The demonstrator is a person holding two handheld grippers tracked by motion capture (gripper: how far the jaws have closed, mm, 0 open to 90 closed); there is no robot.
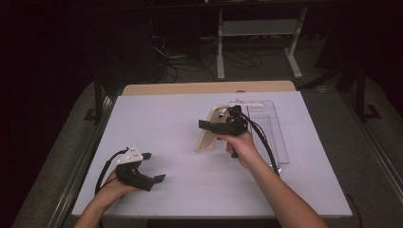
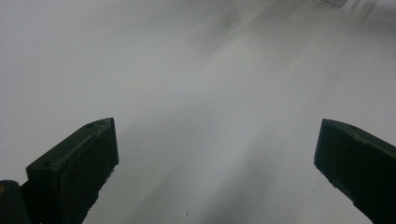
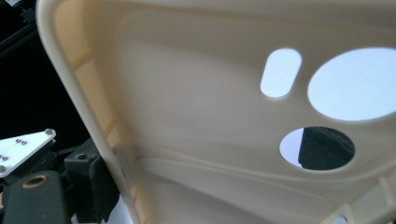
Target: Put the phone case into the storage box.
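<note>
The right claw (image 1: 223,124) is closed on a cream phone case (image 1: 209,133), with one black jaw seen through a round hole in it. The case stands upright on the white bench (image 1: 190,190), near the middle. Just beside it on the right lies a clear tray (image 1: 275,128). The left claw (image 1: 153,167) rests low near the front left edge, wide open, holding nothing.
</note>
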